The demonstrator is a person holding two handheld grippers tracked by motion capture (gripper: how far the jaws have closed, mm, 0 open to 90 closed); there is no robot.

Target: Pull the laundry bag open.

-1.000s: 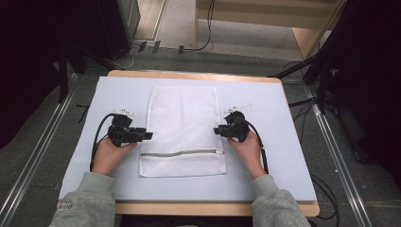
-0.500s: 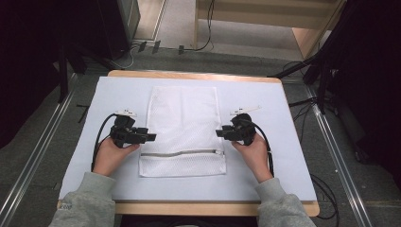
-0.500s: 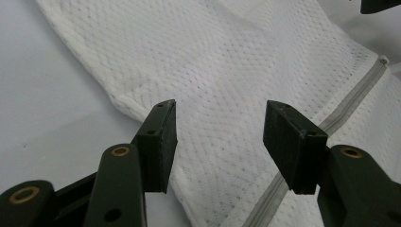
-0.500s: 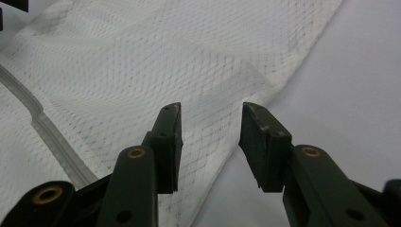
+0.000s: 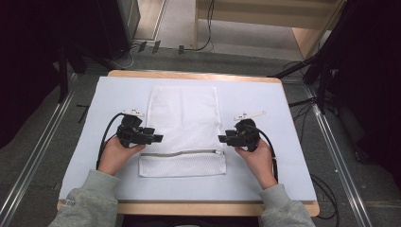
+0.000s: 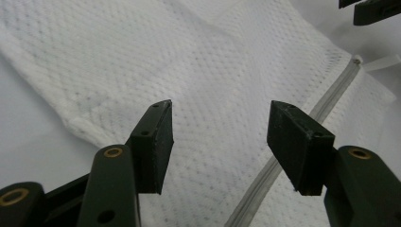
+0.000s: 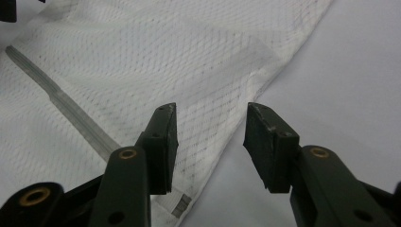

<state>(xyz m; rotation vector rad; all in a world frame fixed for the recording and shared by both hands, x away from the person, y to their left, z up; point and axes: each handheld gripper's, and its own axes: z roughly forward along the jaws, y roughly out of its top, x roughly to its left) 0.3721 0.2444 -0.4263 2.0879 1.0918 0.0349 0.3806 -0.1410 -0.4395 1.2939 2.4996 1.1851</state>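
Even overhead light falls on the pale blue-white surface (image 5: pixel 265 118), which reads bright but not blown out in the high view, while the floor and the dark equipment around it sink into deep shadow. Shadows on the white mesh zip bag (image 5: pixel 184 118) are soft and faint. That view is slightly grainy. In both gripper views the mesh weave is fairly sharp at mid-distance, the nearest black jaws softly blurred.

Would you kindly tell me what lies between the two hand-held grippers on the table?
In the high view, the white mesh laundry bag lies flat between the left hand-held gripper and the right hand-held gripper, its zipper running across just below them.
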